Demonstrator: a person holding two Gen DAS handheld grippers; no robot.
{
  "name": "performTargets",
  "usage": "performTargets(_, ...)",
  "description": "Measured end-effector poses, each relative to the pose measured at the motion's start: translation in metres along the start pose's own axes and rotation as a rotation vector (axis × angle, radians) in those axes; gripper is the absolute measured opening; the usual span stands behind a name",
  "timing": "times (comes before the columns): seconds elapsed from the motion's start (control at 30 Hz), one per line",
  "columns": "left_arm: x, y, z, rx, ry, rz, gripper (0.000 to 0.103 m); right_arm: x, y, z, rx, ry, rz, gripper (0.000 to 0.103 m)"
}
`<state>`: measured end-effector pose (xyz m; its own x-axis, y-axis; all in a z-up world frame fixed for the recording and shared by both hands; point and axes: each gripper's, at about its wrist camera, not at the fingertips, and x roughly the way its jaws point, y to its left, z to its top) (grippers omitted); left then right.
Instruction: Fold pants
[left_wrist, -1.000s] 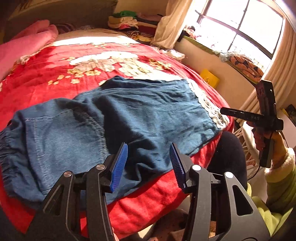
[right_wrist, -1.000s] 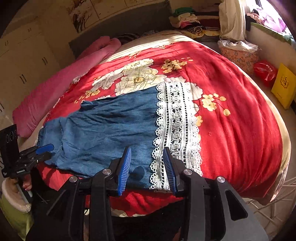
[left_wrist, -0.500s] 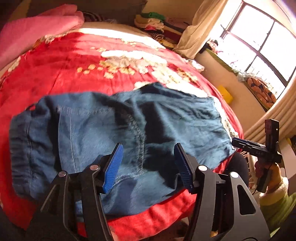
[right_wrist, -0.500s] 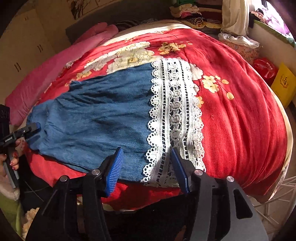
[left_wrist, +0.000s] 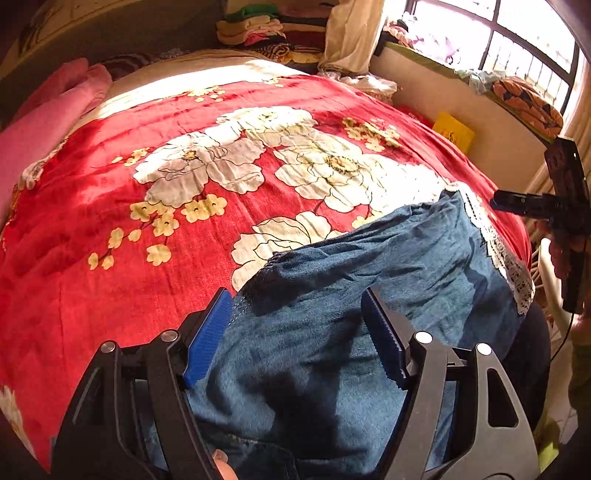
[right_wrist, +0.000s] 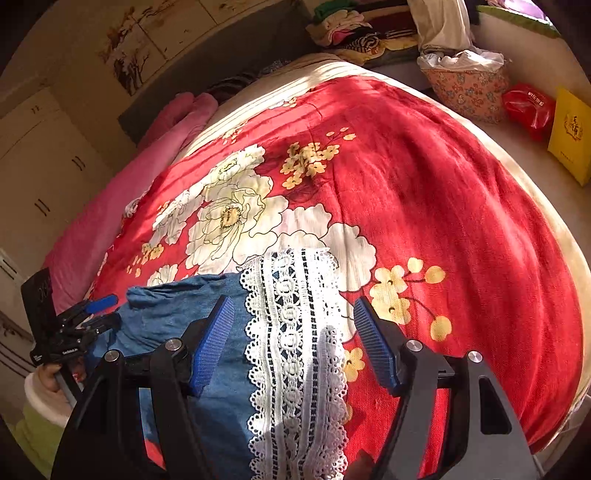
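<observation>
Both tools now opening wider than a second ago, nothing gripped. Left tool (left_wrist: 295, 317) has shifted over the pants (left_wrist: 369, 295) toward the legs; right tool (right_wrist: 291, 325) straddles the lace hem (right_wrist: 295, 314). Pants lie beneath both on the bed (left_wrist: 110, 221). Probably setting up the next fold.

One pair of denim pants (left_wrist: 369, 302) was counted beneath two grippers: one left gripper (left_wrist: 295, 336) and one right gripper (right_wrist: 291, 339). Beyond them, one red floral blanket (left_wrist: 110, 221) and one yellow bag (right_wrist: 570, 134) were counted.
</observation>
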<state>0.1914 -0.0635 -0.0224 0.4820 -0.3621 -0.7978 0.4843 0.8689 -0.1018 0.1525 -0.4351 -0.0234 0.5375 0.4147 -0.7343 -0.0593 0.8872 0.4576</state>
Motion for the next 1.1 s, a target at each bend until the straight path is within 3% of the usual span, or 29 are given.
performTargets(0.1,0.017,-0.003,0.004,0.066,0.039,0.004,0.065,0.022,-0.002,0.001,-0.005,0.042,-0.001,0.066)
performTargets(0.2,0.031,0.002,0.01,0.052,0.065,-0.009,0.064,0.038,-0.004,-0.005,0.021,0.07,0.022,0.068)
performTargets(0.27,0.037,0.007,0.014,0.017,0.076,-0.06,0.047,0.04,-0.004,-0.007,0.023,0.059,0.031,0.067)
performTargets(0.3,0.041,0.01,0.016,-0.003,0.083,-0.084,0.045,0.04,-0.004,-0.008,0.023,0.057,0.038,0.066)
performTargets(0.37,0.048,0.015,0.02,-0.045,0.095,-0.136,0.03,0.039,-0.005,-0.01,0.022,0.052,0.042,0.057)
performTargets(0.43,0.052,0.018,0.022,-0.08,0.093,-0.165,0.015,0.038,-0.005,-0.014,0.005,0.056,0.046,0.035)
performTargets(0.47,0.052,0.02,0.024,-0.094,0.083,-0.164,0.004,0.038,-0.005,-0.016,-0.001,0.057,0.054,0.029)
performTargets(0.53,0.048,0.024,0.031,-0.142,0.054,-0.171,0.003,0.033,-0.003,-0.017,-0.001,0.044,0.064,0.021)
performTargets(0.73,0.032,0.023,0.051,-0.152,-0.036,-0.132,0.002,0.009,0.008,-0.006,-0.036,-0.052,0.059,0.02)
performTargets(0.87,0.055,0.02,0.048,-0.145,0.014,-0.067,0.003,0.036,0.007,-0.01,-0.056,0.012,-0.039,0.021)
performTargets(0.93,0.064,0.02,0.042,-0.155,0.025,-0.057,0.005,0.044,0.003,-0.013,-0.055,0.026,-0.053,0.027)
performTargets(1.03,0.059,0.025,0.037,-0.195,0.012,-0.073,0.014,0.035,-0.004,-0.014,-0.001,0.016,-0.025,0.04)
performTargets(1.1,0.045,0.027,0.034,-0.213,-0.019,-0.087,0.041,0.022,-0.004,-0.018,0.01,-0.001,-0.018,0.054)
